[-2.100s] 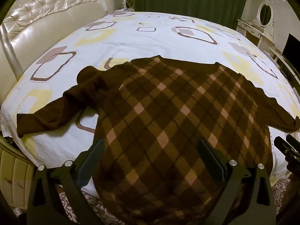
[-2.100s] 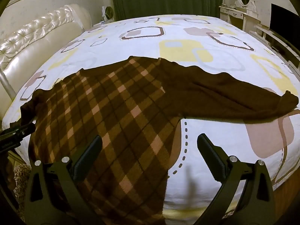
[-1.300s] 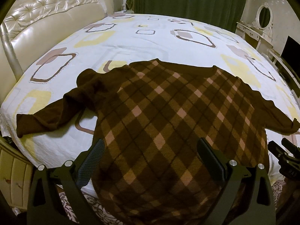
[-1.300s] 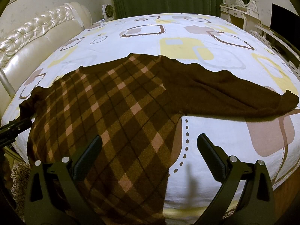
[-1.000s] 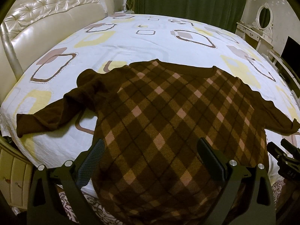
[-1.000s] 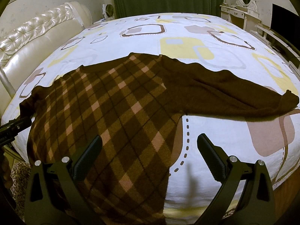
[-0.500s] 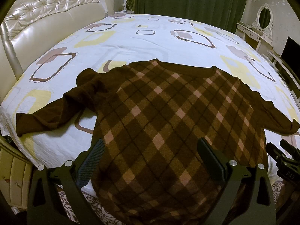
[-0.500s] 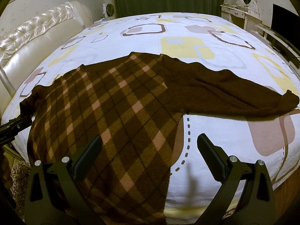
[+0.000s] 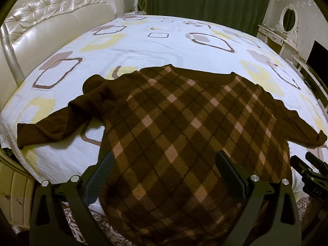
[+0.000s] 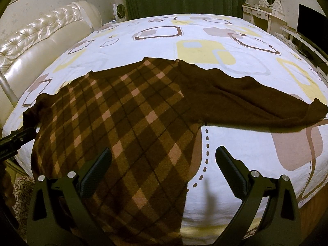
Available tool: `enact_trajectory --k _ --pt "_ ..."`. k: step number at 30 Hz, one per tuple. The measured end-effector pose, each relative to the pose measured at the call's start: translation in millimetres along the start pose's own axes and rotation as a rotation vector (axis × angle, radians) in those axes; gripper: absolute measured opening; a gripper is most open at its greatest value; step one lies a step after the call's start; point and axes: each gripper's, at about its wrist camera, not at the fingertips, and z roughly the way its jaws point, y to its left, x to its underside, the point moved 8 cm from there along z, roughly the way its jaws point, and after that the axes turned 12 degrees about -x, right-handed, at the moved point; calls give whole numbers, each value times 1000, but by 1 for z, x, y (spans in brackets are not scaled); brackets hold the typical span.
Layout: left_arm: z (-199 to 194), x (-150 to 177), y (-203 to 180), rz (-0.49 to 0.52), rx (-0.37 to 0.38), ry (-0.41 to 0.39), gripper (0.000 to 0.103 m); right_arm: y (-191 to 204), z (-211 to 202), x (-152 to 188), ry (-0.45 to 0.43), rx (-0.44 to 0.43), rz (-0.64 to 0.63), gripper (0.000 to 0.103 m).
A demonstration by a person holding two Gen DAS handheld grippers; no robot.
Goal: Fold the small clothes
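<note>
brown argyle sweater [image 9: 180, 127] lies spread flat on the bed [image 9: 143, 41], hem at the near edge. left of the sweater's middle, left tongs [image 9: 164, 176] gape wide above the hem, empty. right tongs [image 10: 164, 170] likewise wide, over its right side edge.

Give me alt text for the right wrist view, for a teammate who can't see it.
A brown argyle sweater lies spread on a patterned bed sheet, one plain brown sleeve stretched out to the right. The right hand-held gripper hovers open over the sweater's lower right edge, holding nothing.
</note>
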Motion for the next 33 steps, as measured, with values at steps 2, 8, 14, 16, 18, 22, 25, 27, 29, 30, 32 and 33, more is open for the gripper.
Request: enact_trajectory --k 2,8,14,16,18,22,25,27,29,30,32,33 --pt "0 0 0 -1 0 2 98 0 -1 -1 -2 -2 4 101" --pt "0 -1 3 -19 14 8 98 -28 -25 -33 -50 -50 88 101" --pt "4 -2 8 -37 14 12 98 -149 -85 -75 -181 -34 332 101" --pt "6 -2 10 -38 4 11 98 -207 -106 -80 -216 29 439 101" --pt "8 -2 11 -38 -2 17 98 -271 -125 -76 -224 89 572 101" --pt "17 -2 18 -39 -38 17 98 -353 -144 -63 -205 149 748 99" --pt "25 0 26 -51 -62 30 98 -383 -145 -62 -191 138 800 77" --pt "29 1 30 -59 -74 48 98 -395 -135 -64 -165 105 838 63" --pt "33 2 34 -67 -83 72 98 -404 -119 -67 -116 109 849 63" --pt "36 3 37 -75 -87 83 98 -409 -114 -68 -101 123 851 63" --pt "40 4 40 -84 -92 108 98 -416 -101 -72 -62 157 852 63" --pt "42 5 42 -86 -100 117 98 -419 -94 -73 -47 172 858 63"
